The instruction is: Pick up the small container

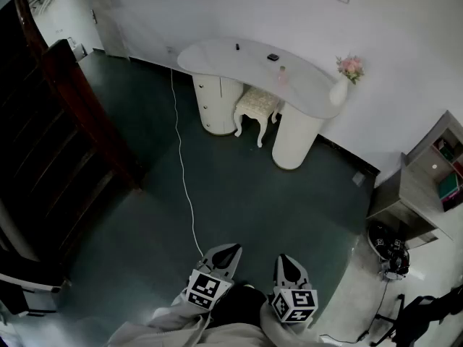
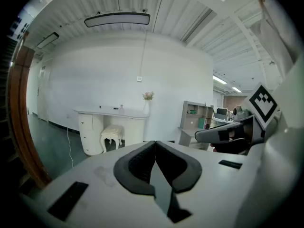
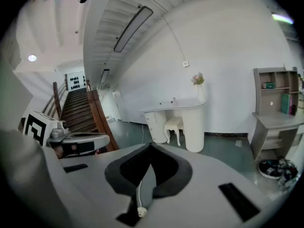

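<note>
The left hand-held gripper [image 1: 233,249] and the right hand-held gripper [image 1: 286,259] are both down low, close to the person's body, jaws pressed together with nothing in them. Way across the green floor [image 1: 239,186], the small container [image 1: 282,74] sits on the white counter [image 1: 217,55], left of the flower vase [image 1: 338,91].
</note>
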{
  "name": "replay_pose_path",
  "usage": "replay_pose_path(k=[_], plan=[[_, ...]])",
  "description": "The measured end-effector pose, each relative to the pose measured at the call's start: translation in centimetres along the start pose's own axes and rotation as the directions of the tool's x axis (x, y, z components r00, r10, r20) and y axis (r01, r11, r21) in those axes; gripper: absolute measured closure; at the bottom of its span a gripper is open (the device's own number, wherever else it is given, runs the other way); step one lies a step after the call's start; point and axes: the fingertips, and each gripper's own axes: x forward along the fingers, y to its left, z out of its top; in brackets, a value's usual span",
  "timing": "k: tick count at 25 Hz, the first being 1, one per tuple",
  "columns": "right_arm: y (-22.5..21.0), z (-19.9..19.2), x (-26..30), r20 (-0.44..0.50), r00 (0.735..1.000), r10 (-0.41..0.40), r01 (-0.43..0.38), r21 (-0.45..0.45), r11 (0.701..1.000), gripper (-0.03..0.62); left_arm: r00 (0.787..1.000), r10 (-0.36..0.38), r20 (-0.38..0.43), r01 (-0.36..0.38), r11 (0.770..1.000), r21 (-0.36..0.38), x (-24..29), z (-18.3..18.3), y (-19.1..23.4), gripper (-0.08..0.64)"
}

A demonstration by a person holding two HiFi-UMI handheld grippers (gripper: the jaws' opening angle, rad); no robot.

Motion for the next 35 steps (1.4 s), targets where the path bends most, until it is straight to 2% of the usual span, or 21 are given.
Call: replay_pose_path(k=[4, 12, 22, 35], plan=[[0.0, -0.1, -0.1, -0.003, 1.000, 0.009, -0.009, -0.013, 1.000, 0.543, 1.000, 0.006, 0.009, -0.006, 1.000, -0.001, 0.0, -0.1, -0.4, 0.543], [-1.9, -0.6, -1.6, -0.003, 0.998, -0.058, 0.058, -0.006, 0.998, 0.543, 0.999, 0.012, 0.030, -0.012, 1.000, -0.016, 0.1, 0.0, -1.3, 0.543], [-3.0, -0.6, -2.4, 0.005, 0.998, -0.064, 0.064, -0.006, 0.998, 0.543, 1.000, -0.004, 0.021, 0.004, 1.000, -0.007, 0.9, 0.1, -2.7, 0.545], [-6.2, 1.9, 2.5, 0.004, 0.995, -0.096, 0.096, 0.004, 0.995, 0.543, 1.000, -0.005, 0.012, 0.005, 1.000, -0.011, 6.5, 1.4, 1.3, 0.545]])
